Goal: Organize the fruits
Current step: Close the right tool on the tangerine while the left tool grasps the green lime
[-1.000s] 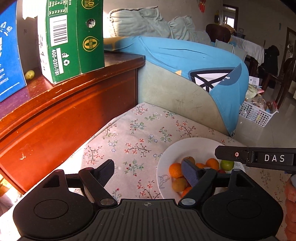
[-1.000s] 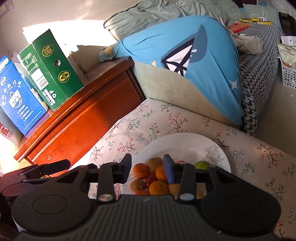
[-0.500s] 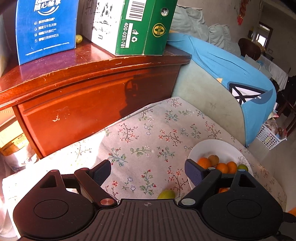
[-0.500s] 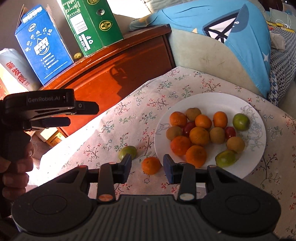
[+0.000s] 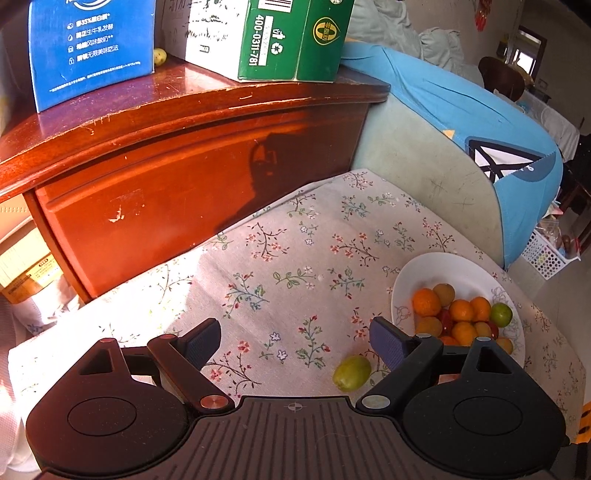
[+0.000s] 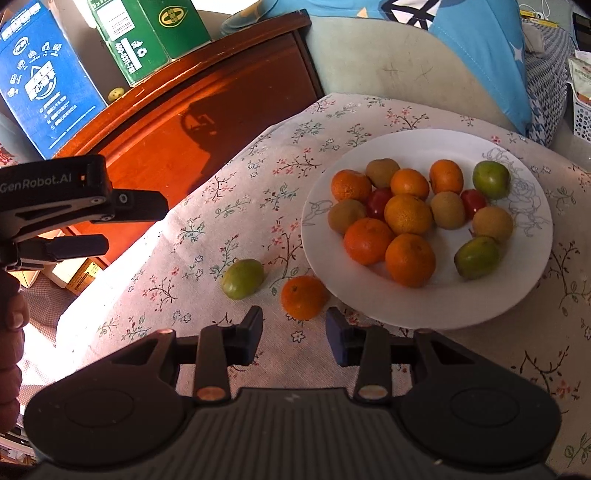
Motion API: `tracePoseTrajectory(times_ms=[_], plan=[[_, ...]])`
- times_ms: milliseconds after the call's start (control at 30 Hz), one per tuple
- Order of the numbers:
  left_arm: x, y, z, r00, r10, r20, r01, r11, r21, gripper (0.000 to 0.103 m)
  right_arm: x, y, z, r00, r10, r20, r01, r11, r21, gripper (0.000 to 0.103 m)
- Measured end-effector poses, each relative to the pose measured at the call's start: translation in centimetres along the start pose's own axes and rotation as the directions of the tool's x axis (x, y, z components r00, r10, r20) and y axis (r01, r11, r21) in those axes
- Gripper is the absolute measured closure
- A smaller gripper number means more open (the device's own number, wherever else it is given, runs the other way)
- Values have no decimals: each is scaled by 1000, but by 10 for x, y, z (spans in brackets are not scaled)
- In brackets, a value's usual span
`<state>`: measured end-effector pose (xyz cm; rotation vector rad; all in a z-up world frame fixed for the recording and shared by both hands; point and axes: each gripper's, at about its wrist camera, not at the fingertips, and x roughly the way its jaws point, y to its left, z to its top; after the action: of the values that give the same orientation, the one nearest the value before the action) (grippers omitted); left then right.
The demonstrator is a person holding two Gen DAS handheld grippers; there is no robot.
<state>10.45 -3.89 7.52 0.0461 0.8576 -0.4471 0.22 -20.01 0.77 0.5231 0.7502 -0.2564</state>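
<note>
**Two fruits lie off the plate**

The right gripper [image 6: 294,332] is held partly open, and nothing is gripped between its pads. Just past its tips, at 12 o'clock, a loose orange [image 6: 303,297] is seen on the flowered cloth [image 6: 229,206]. It lies just beside the rim of the white plate [image 6: 517,295]. A loose green fruit [image 6: 242,278] lies at 11 o'clock from the tips, near the orange but apart from it.

The plate is found at 1 o'clock. A pile of fruit is kept on it: oranges, brown fruits, two small red ones and two green ones.

The left gripper [image 5: 294,341] is spread wide, and nothing is held in it. The same green fruit [image 5: 351,373] is seen low between its fingers, close to the right-hand finger [image 5: 386,345]. The plate [image 5: 436,266] shows at 2 o'clock behind that finger.

Farther out, at 10 o'clock, a red-brown wooden cabinet [image 6: 236,92] stands. A blue carton [image 6: 44,81] and a green carton [image 6: 147,33] are set on top of it, with a small yellow fruit [image 6: 116,94] between them. A blue cover [image 5: 480,122] is draped over a sofa at 1 o'clock.
</note>
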Motion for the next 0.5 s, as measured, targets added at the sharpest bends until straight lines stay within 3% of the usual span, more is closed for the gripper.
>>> tracePoseTrajectory(times_ms=[300, 367, 500], plan=[[9, 5, -12, 998, 40, -39, -38, 998, 49, 14, 11, 8, 0, 998, -53, 39, 53, 999, 8, 65], [9, 4, -13, 998, 44, -38, -41, 997, 65, 14, 12, 9, 0, 997, -63, 45, 62, 998, 11, 74], [12, -1, -19, 998, 57, -40, -52, 992, 112, 14, 13, 6, 3, 998, -54, 34, 53, 998, 15, 75]])
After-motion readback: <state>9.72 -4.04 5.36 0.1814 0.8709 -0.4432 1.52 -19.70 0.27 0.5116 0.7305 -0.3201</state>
